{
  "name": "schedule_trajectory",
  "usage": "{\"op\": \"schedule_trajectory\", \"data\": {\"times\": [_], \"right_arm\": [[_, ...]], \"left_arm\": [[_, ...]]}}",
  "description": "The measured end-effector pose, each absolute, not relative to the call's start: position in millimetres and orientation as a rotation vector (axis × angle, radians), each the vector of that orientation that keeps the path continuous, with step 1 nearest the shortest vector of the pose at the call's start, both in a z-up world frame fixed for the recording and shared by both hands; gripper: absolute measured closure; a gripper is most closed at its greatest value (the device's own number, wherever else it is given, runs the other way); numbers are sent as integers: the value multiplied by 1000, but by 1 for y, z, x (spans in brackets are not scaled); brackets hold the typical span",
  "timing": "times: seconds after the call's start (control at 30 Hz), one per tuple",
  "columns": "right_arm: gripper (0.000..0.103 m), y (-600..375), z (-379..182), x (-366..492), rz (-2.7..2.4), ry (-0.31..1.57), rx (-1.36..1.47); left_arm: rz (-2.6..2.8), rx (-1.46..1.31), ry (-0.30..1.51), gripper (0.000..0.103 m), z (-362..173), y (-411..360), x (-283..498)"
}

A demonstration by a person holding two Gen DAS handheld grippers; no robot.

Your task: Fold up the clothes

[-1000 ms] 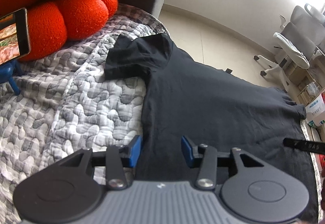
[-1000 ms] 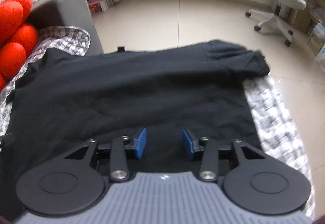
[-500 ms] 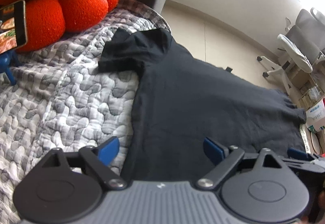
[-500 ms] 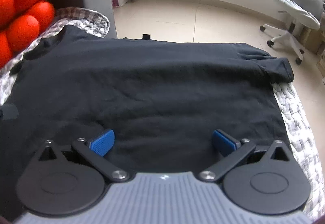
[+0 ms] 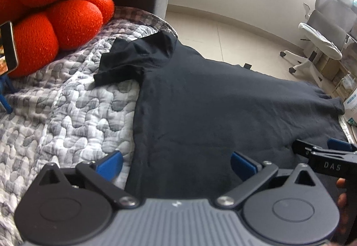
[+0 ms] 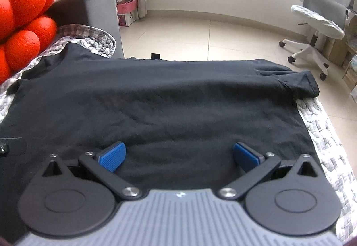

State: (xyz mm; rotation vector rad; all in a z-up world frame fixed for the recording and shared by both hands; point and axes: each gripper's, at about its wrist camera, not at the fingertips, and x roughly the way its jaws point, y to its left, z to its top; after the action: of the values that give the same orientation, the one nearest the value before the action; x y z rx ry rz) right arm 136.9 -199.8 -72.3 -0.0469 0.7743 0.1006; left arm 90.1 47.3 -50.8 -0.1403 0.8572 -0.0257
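The black T-shirt (image 6: 169, 107) is lying spread flat on the quilted blanket (image 5: 67, 112), ready for folding. Both the left gripper (image 5: 176, 162) and right gripper (image 6: 179, 153) have just been opening; their jaws are standing wide apart over its near hem, nothing clamped.

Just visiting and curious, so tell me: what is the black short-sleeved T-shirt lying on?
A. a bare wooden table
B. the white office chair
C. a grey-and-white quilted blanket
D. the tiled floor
C: the black short-sleeved T-shirt lies spread flat on the grey-and-white quilted blanket, which shows along both of its sides.
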Motion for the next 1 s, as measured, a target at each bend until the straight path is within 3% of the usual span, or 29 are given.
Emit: {"op": "schedule_trajectory", "data": {"times": [0.37, 0.53, 0.83, 0.93, 1.0], "right_arm": [[0, -197, -63, 145, 49, 900, -17], [14, -190, -57, 142, 54, 893, -19], [22, -185, -56, 139, 78, 894, -21], [28, -180, -57, 136, 103, 888, -44], [39, -174, -56, 132, 135, 883, -68]], "left_arm": [[-34, -443, 792, 0, -48, 83, 85], [-22, -390, 822, 2, -43, 79, 89], [21, -299, 837, 18, -40, 78, 87], [47, -283, 830, 32, -40, 80, 86], [64, -274, 827, 45, -41, 82, 85]]}}
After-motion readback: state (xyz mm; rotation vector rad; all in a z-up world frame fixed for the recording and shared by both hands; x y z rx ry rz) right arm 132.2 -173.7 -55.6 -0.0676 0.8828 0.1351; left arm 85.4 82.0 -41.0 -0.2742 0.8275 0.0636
